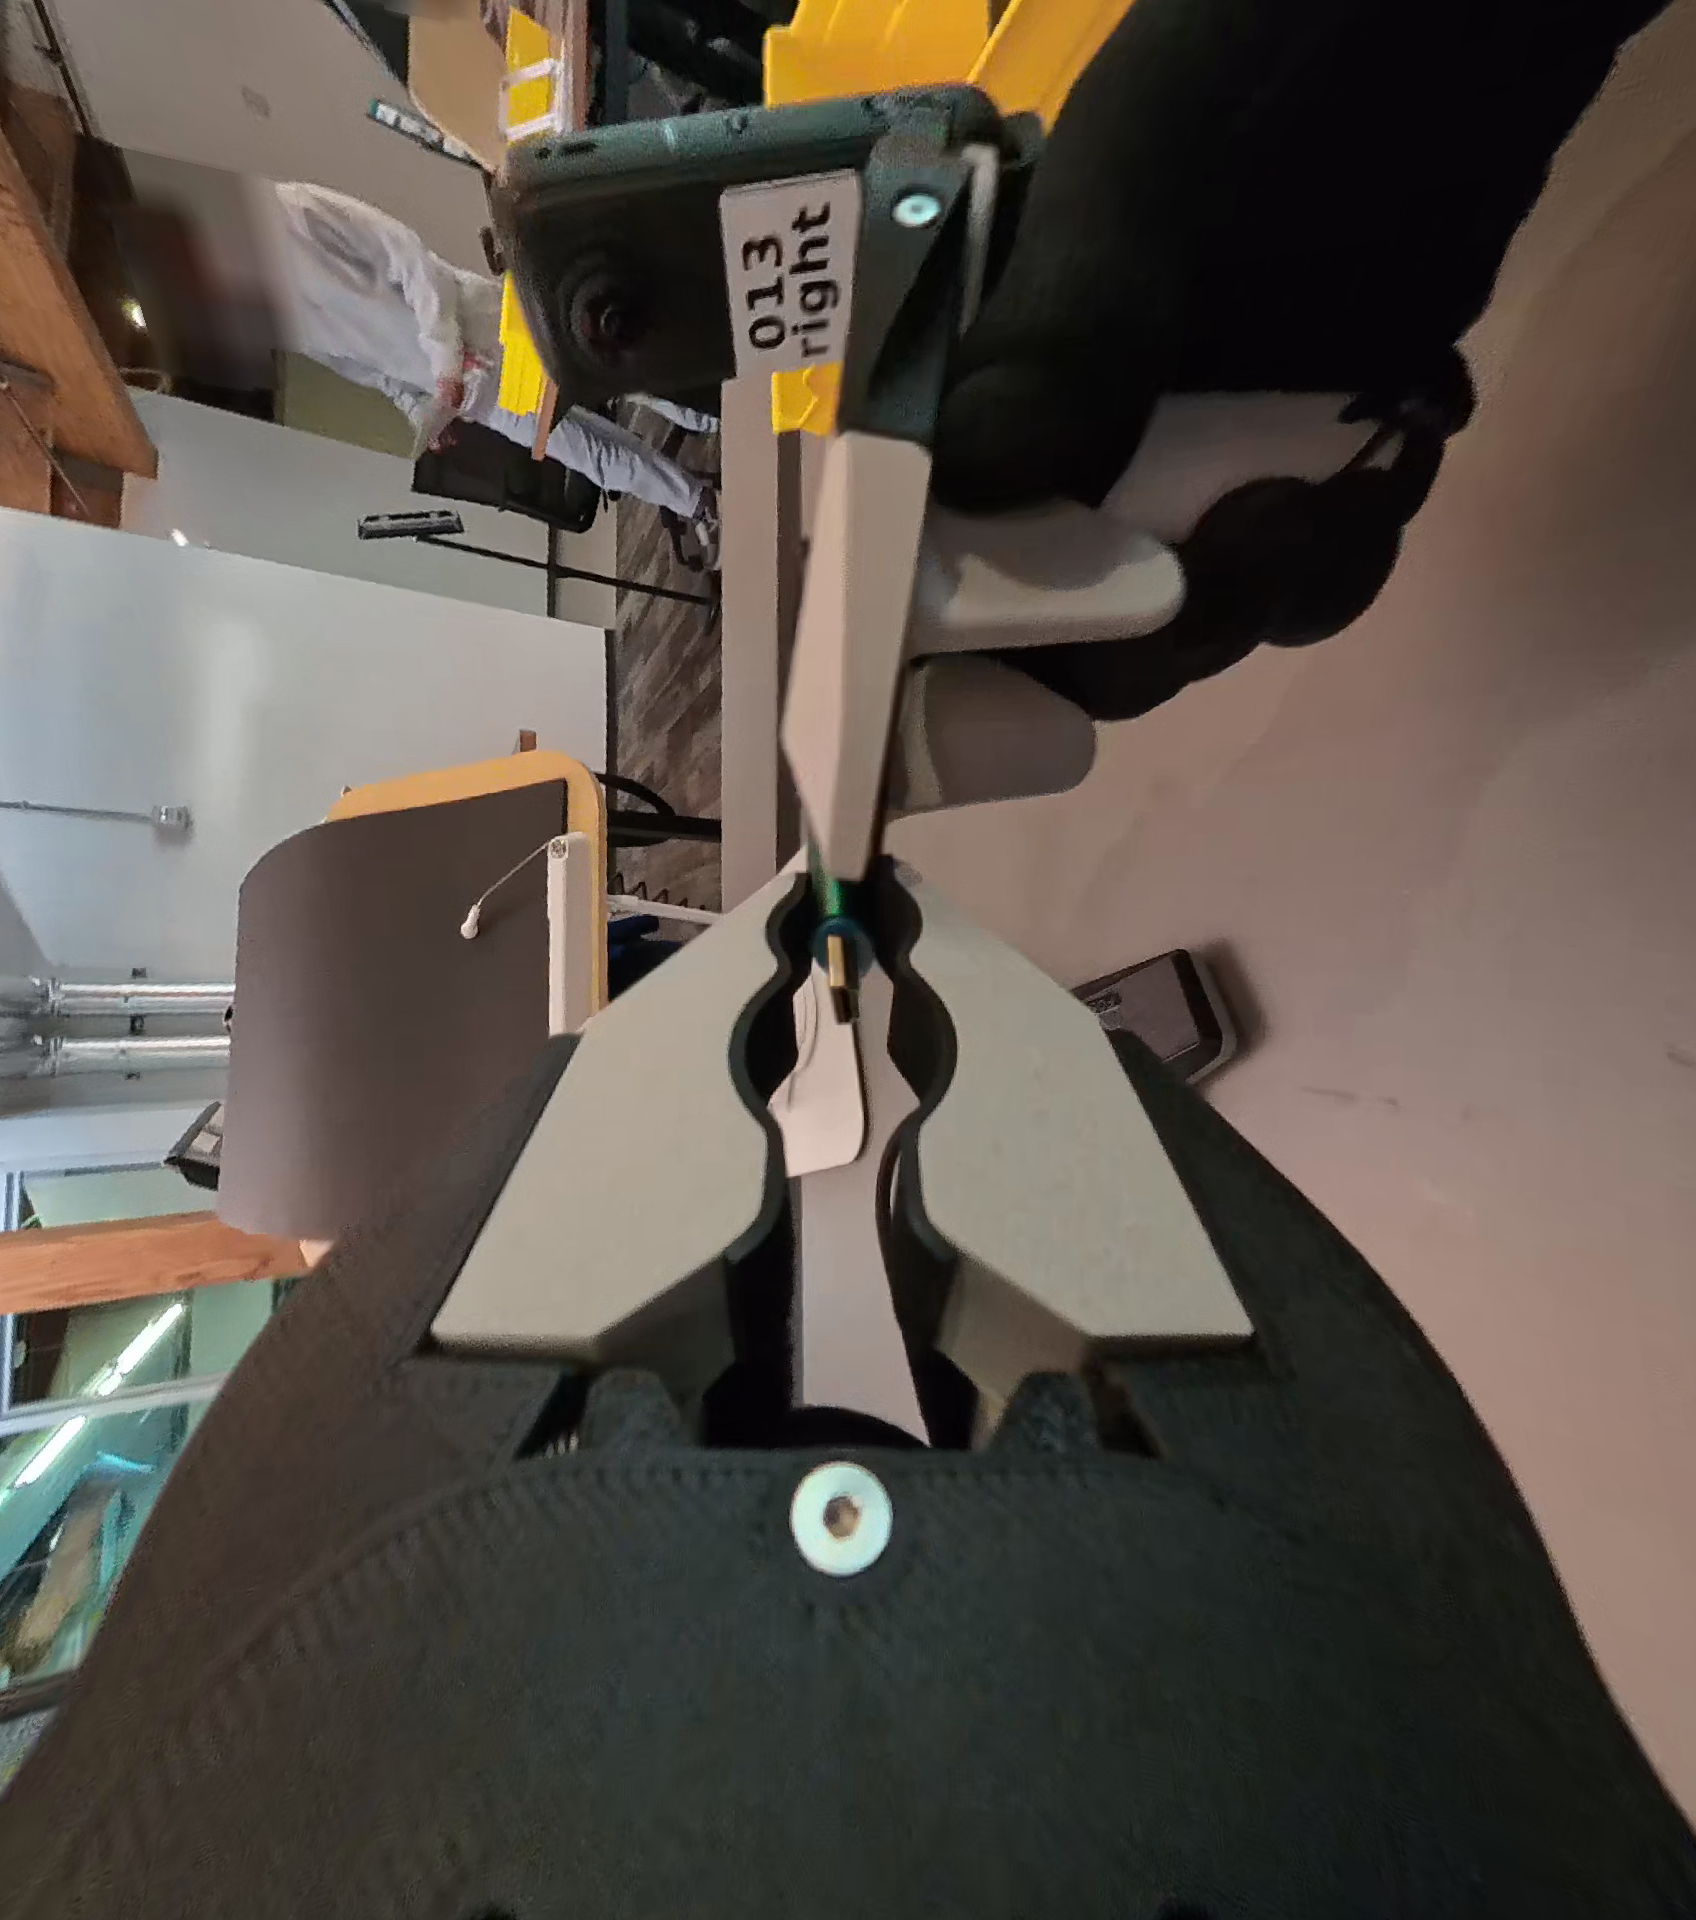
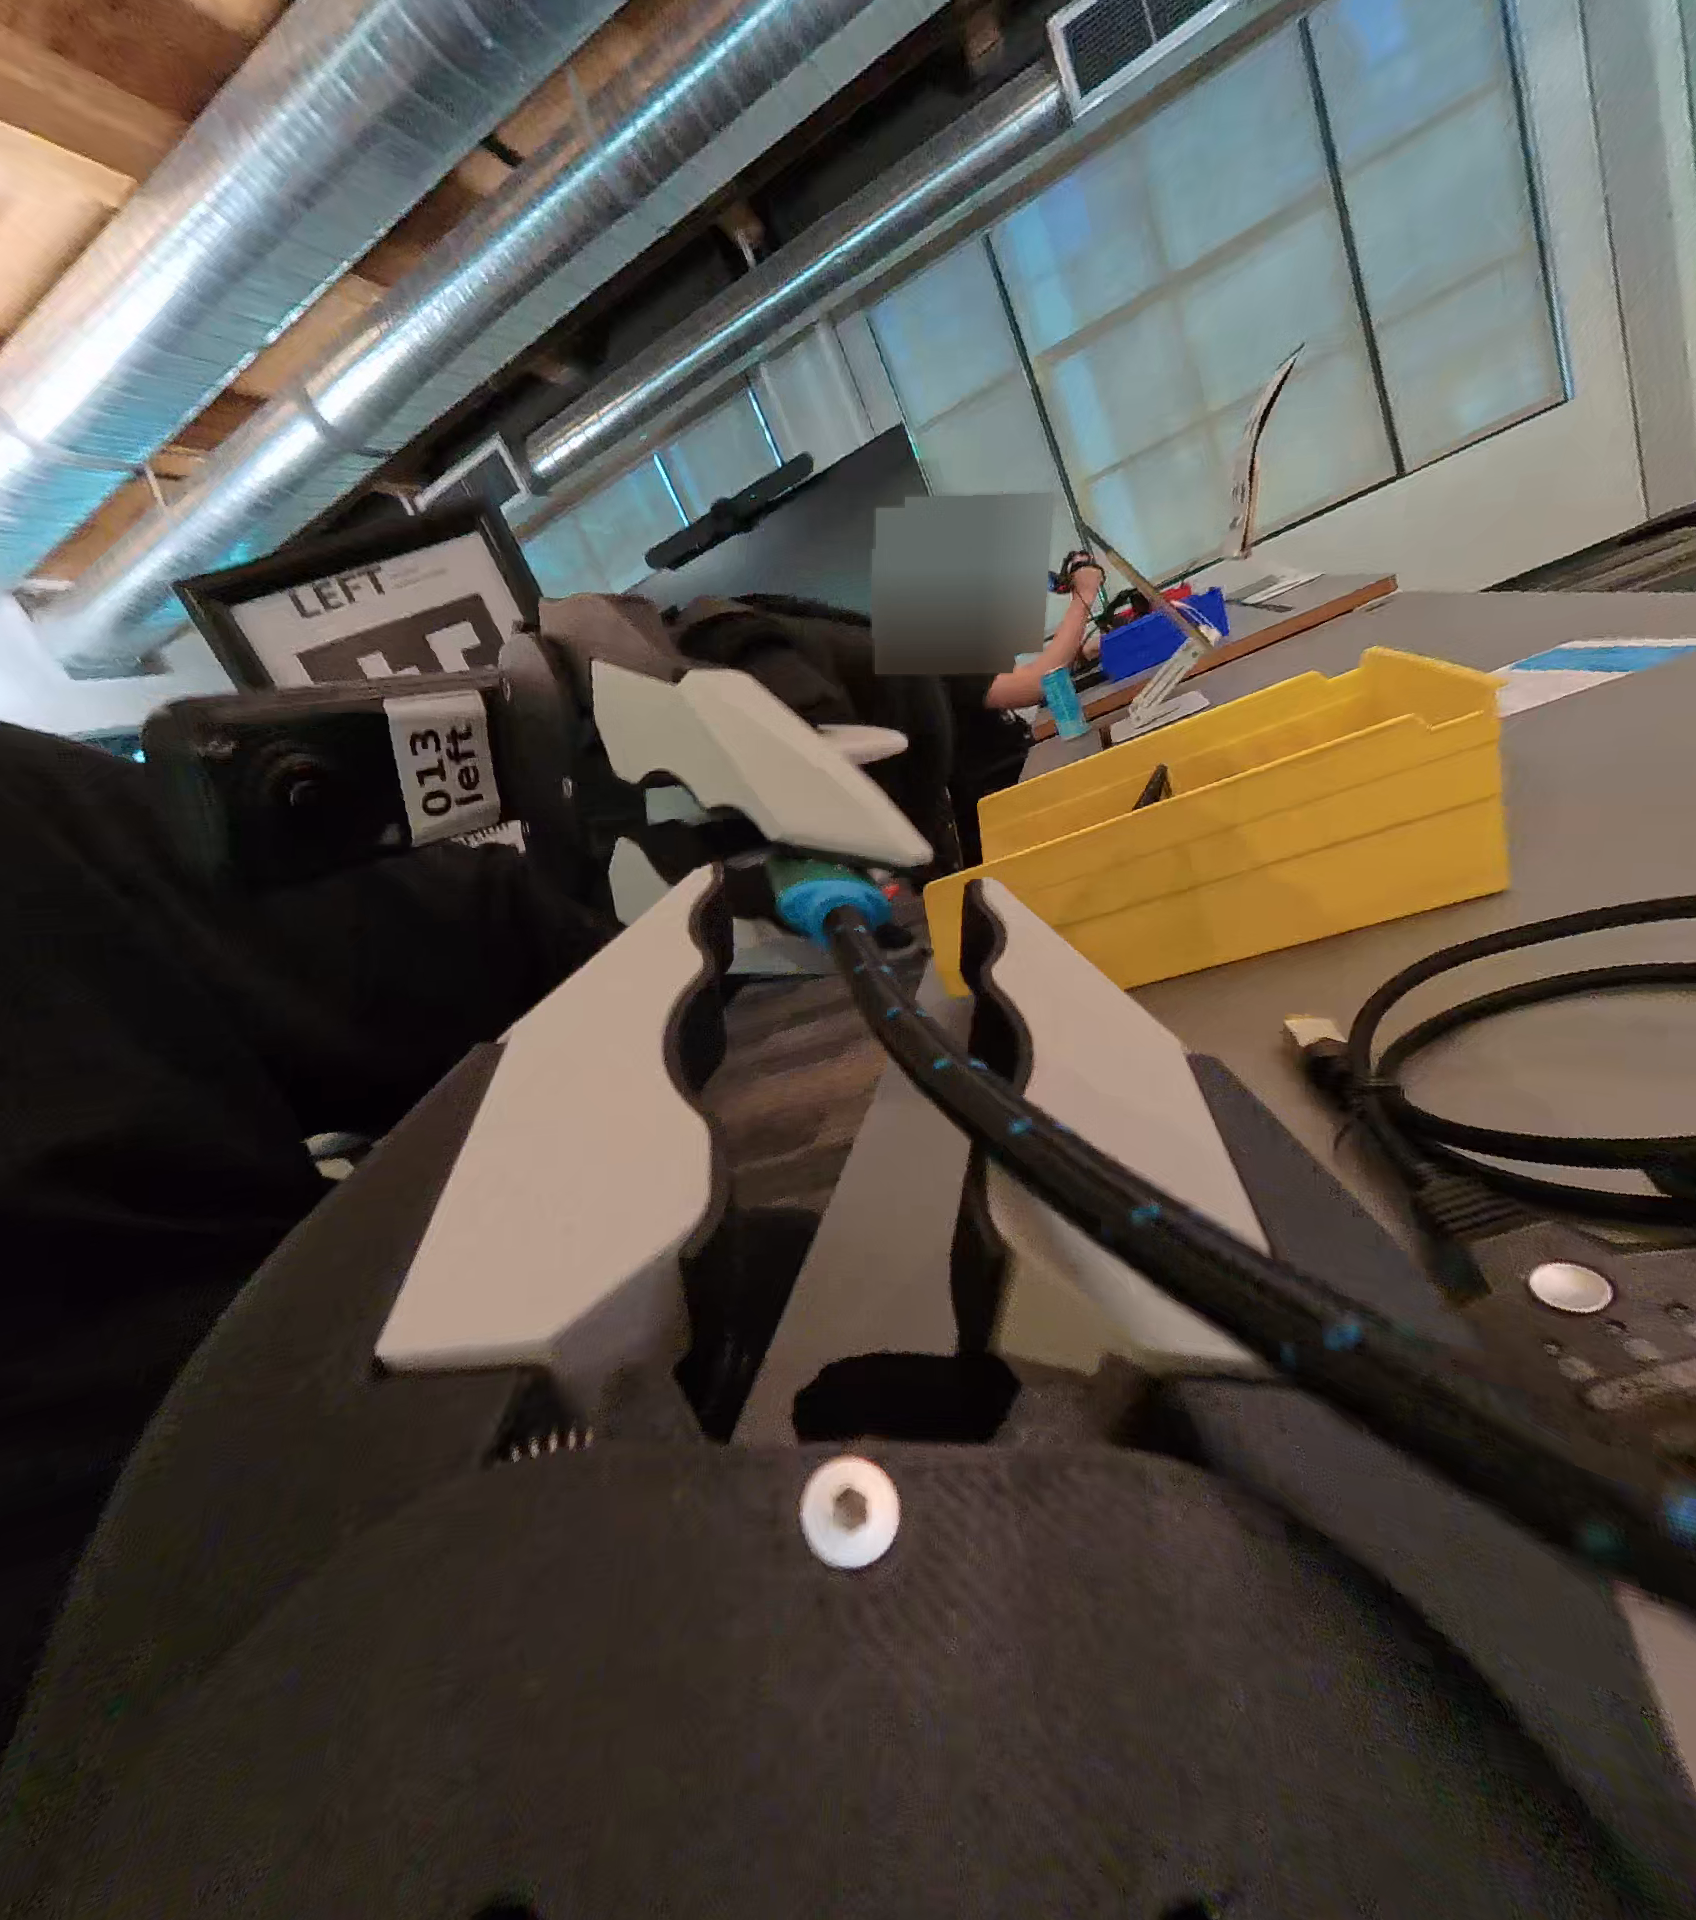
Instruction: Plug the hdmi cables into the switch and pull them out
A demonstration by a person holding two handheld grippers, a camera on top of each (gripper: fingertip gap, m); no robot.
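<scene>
Left wrist view shows the left gripper [image 1: 844, 896] jaws pinching the plug [image 1: 842, 971] mid-frame while the right gripper [image 2: 841, 888] jaws stand spread around its cable [image 2: 1031, 1122], probably a handover before plugging, which next calls for lining up with the switch [image 1: 1166, 1013] at right.

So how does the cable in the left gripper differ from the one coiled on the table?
The held cable is braided, with blue flecks; the coiled cable is plain. The left gripper clamps the held cable's plug in the air; the coiled cable's plug lies loose on the table. Both are black.
</scene>
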